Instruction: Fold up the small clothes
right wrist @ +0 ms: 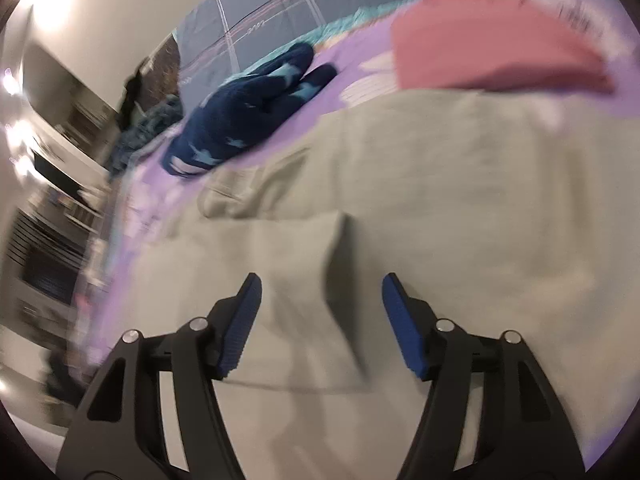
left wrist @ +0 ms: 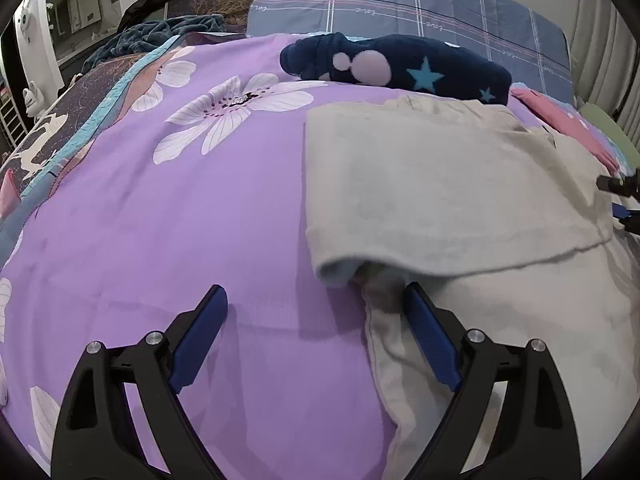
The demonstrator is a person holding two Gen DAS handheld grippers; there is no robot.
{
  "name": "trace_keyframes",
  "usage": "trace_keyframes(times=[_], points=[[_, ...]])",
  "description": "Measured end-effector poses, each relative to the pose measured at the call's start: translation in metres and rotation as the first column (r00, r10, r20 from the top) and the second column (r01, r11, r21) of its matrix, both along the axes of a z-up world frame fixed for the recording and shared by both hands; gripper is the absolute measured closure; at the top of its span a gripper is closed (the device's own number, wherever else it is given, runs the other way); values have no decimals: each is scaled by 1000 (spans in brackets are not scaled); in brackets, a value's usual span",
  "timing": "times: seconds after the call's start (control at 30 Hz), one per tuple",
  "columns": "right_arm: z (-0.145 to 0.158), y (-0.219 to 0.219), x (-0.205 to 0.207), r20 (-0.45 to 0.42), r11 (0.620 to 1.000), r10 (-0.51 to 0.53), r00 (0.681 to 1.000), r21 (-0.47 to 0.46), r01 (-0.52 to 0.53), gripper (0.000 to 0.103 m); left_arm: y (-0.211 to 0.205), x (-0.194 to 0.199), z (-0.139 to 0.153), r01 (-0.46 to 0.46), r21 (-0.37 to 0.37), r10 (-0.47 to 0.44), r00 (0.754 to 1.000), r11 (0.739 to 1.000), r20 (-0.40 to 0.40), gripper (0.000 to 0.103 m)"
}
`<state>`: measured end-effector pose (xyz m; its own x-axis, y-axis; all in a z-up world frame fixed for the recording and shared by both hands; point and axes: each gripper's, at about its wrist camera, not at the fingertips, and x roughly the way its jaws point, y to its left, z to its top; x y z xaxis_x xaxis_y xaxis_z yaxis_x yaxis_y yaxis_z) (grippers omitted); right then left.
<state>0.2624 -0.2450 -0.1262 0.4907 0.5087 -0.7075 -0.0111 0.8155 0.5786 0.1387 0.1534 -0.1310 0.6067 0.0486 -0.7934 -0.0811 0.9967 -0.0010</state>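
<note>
Lying folded on smooth purple sheet (left wrist: pixel 200 220): soft beige garment (left wrist: pixel 440 200) (fleecy).

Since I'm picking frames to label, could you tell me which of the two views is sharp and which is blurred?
Left wrist view: sharp, with crisp edges on the beige garment and the navy star-print garment, though bowed by the fisheye. Right wrist view: smeared by motion, worst along its left edge; only the right gripper stays crisp.

A folded garment (left wrist: pixel 440 196) lies right of centre on the floral bedsheet (left wrist: pixel 200 220). Behind it, toward the upper frame, a starred fleece item (left wrist: pixel 420 68) rests before the checked pillow (left wrist: pixel 400 0). Another folded cloth (left wrist: pixel 560 120) sits at the far right.
</note>
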Motion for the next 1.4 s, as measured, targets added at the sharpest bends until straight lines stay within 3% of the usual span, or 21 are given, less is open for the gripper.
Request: trace_keyframes(times=[0.03, 0.1, 0.13, 0.17, 0.27, 0.33, 0.4, 0.43, 0.5, 0.53, 0.57, 0.63, 0.8, 0.93, 1.0, 1.07, 1.13, 1.23, 1.27, 1.37, 1.4], points=[[-1, 1, 6, -10, 999, 10, 1000, 46, -9, 37, -1, 2, 0, -1, 2, 1, 1000, 1000, 0, 13], [-1, 9, 18, -27, 997, 28, 999, 75, -26, 55, -1, 5, -1, -4, 5, 4, 1000, 1000, -2, 13], [0, 13, 21, -30, 999, 24, 999, 30, -23, 98, -1, 6, -1, -9, 6, 9, 1000, 1000, -3, 11], [3, 17, 20, -31, 1000, 15, 999, -7, -15, 101, 0, 7, -1, -17, 6, 17, 1000, 1000, -4, 11], [43, 18, -10, 151, 998, -5, 989, -64, 15, 102, -1, 5, 1, -20, 20, 20, 1000, 1000, 8, 11], [81, 19, -38, 319, 979, -6, 948, -189, 70, 102, -2, 3, 1, -15, 29, 15, 1000, 999, 10, 11], [96, 15, -46, 386, 948, -31, 922, -280, 149, 101, -3, 3, 1, -12, 33, 12, 1000, 999, 9, 11], [96, 11, -43, 386, 934, -46, 921, -310, 177, 99, -3, 4, 0, -10, 35, 10, 1000, 999, 9, 11], [75, -2, -21, 285, 917, -68, 956, -360, 173, 70, -3, 4, 0, -16, 33, 15, 1000, 999, 9, 11], [61, -9, -12, 208, 913, -83, 975, -375, 158, 49, -2, 4, 0, -20, 29, 20, 1000, 999, 10, 11], [46, -20, -11, 137, 914, -127, 982, -369, 169, 50, -2, 3, 0, -26, 24, 26, 1000, 999, 11, 11], [32, -32, -22, 111, 940, -155, 982, -290, 181, 50, 1, 1, -1, -36, 14, 36, 999, 999, 12, 11], [33, -33, -58, 156, 921, -130, 979, -346, 178, 50, 3, -1, 1, -54, 21, 54, 998, 998, 10, 11], [37, -26, -79, 189, 953, -31, 981, -292, 86, 50, 1, -1, 0, -91, 70, 91, 996, 993, 3, 11], [22, -18, -78, 121, 959, 24, 992, -283, 12, 58, 7, 1, 0, -134, 31, 134, 991, 991, -25, 11], [1, -22, -79, 61, 943, -22, 998, -329, 41, 83, 9, 0, -1, -148, 21, 149, 988, 989, -35, 11], [-1, -28, -85, 84, 945, -46, 995, -320, 71, 88, 8, -4, 3, -147, 50, 148, 988, 988, -29, 12], [7, -31, -94, 82, 946, -60, 995, -312, 83, 87, 11, -16, 14, -136, 42, 136, 991, 990, -14, 23], [12, -34, -99, 88, 948, -66, 994, -304, 90, 81, 13, -23, 22, -135, 11, 135, 991, 991, -5, 27], [16, -42, -114, 130, 948, -73, 989, -300, 109, 66, 15, -41, 56, -56, -198, 71, 995, 979, 69, 51], [12, -44, -115, 125, 946, -72, 990, -307, 108, 66, 7, -42, 66, -21, -206, 41, 994, 978, 97, 58]])
